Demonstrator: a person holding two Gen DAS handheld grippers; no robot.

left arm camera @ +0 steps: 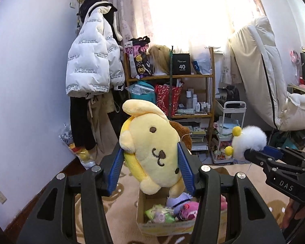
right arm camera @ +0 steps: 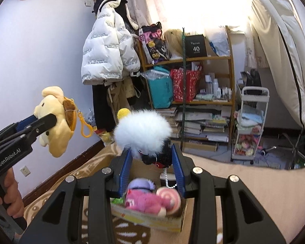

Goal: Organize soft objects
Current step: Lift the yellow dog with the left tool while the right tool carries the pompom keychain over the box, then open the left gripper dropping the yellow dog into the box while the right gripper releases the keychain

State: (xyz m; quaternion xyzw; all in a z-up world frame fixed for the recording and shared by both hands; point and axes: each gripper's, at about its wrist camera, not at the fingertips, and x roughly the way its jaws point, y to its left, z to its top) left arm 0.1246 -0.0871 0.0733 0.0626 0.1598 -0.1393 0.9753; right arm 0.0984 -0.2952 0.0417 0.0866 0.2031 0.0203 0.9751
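My left gripper (left arm camera: 151,160) is shut on a yellow dog plush (left arm camera: 152,148) with a brown cap, held above an open cardboard box (left arm camera: 141,209) on the rug. The plush also shows in the right wrist view (right arm camera: 55,120), held in the left gripper (right arm camera: 47,122). My right gripper (right arm camera: 152,162) is shut on a white fluffy plush (right arm camera: 142,131) with a black base and yellow pompoms, held above the same box (right arm camera: 152,219). The right gripper (left arm camera: 252,152) and white plush (left arm camera: 249,140) show in the left wrist view. The box holds several small plush toys, pink (right arm camera: 146,201) and purple (right arm camera: 141,184).
A wooden shelf (left arm camera: 170,77) with bags, bottles and books stands by the far wall. Hanging coats (left arm camera: 89,61) are to its left. A white trolley (right arm camera: 250,126) stands right of the shelf. A folded mattress (right arm camera: 284,50) leans at the right. A patterned rug (left arm camera: 120,207) covers the floor.
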